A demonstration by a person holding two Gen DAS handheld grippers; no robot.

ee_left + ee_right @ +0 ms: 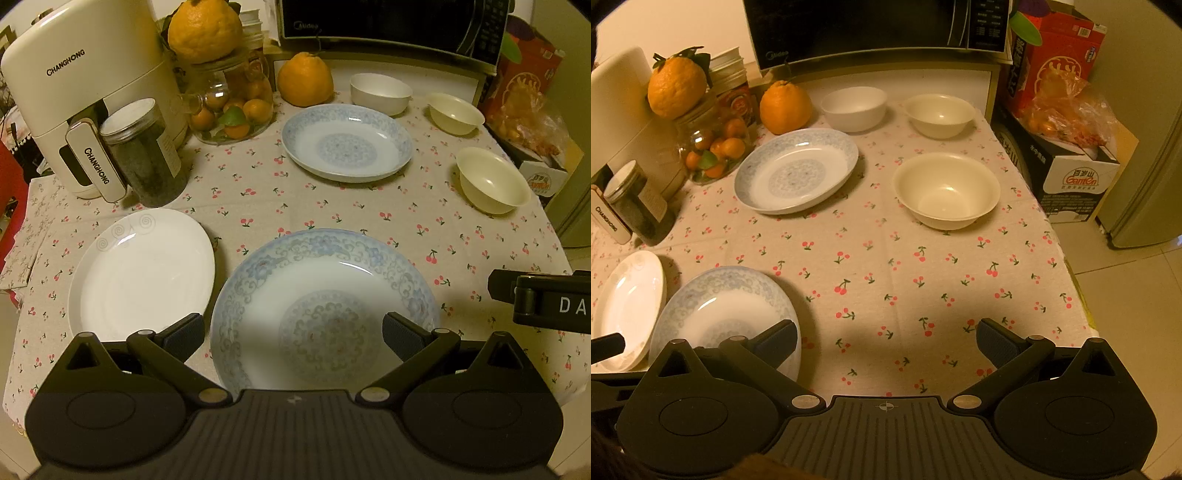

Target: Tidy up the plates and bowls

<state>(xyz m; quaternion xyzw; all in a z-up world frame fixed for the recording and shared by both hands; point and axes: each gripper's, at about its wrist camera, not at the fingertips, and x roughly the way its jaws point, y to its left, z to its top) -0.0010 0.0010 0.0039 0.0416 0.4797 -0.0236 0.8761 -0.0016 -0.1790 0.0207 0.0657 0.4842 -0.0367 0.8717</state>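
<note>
In the left wrist view my left gripper point(293, 334) stands open above a near blue-patterned plate point(325, 295), empty. A plain white plate point(142, 273) lies to its left and a second blue-patterned plate point(347, 142) farther back. A white bowl point(380, 92) and two cream bowls point(456, 112) point(491, 182) sit at the back right. My right gripper point(886, 339) is open over bare tablecloth, holding nothing. Its view shows the near blue plate point(716, 314) at its left finger, the white plate point(629, 306), the far blue plate point(796, 170), the white bowl point(854, 107) and cream bowls point(940, 114) point(947, 190).
A white appliance point(85, 99), a dark-filled jar point(144, 151), a glass jar of small oranges point(232, 107) and a large citrus fruit point(304, 79) crowd the back left. A microwave point(391, 29) stands behind. Boxes point(1075, 173) stand beyond the table's right edge point(1067, 254).
</note>
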